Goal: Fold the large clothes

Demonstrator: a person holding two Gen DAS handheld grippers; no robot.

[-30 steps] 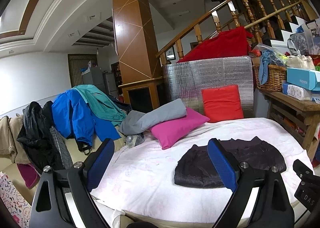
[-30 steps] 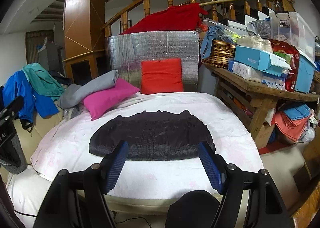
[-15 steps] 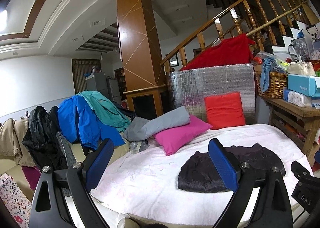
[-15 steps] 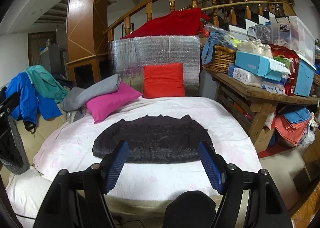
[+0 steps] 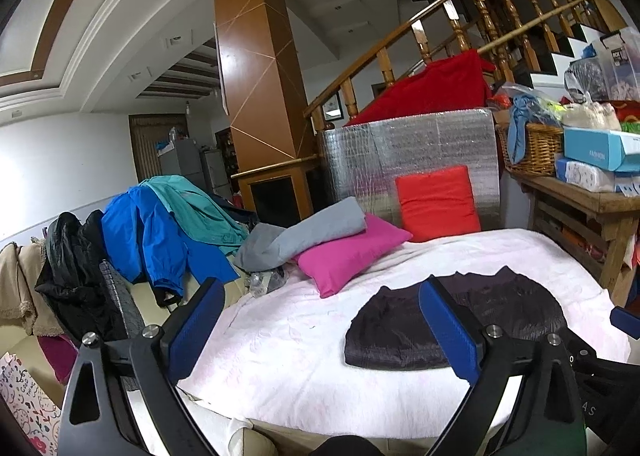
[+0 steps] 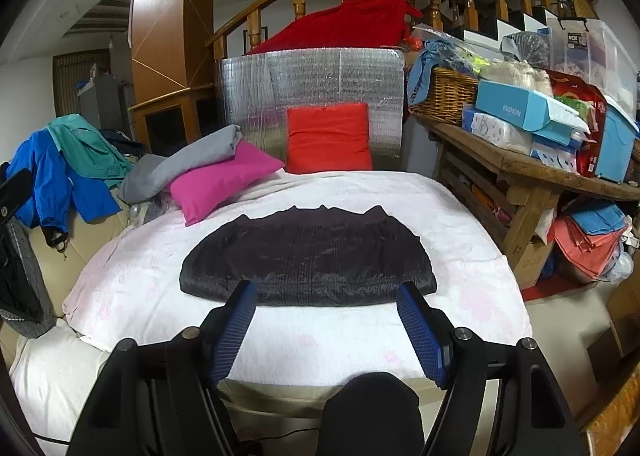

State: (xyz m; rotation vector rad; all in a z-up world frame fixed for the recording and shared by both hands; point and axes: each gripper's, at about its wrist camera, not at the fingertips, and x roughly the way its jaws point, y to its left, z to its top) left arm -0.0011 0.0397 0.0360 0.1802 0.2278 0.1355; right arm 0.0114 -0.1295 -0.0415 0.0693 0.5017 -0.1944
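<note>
A dark quilted garment (image 6: 308, 256) lies folded flat on the bed's pale pink cover (image 6: 460, 216), near its front edge. The right gripper (image 6: 328, 292) hangs over that edge — jaws wide apart, holding nothing. The left gripper (image 5: 320, 296) is likewise wide and empty, off to the garment's left. A pink pillow (image 6: 220, 180) sits behind.

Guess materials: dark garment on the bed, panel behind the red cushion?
Dark garment: likely thin quilted nylon or polyester; faint sheen, stitched channels. Panel: looks like foil-faced bubble insulation; silvery, reflective, gridded dimples. Neither is certain from the pictures.
</note>
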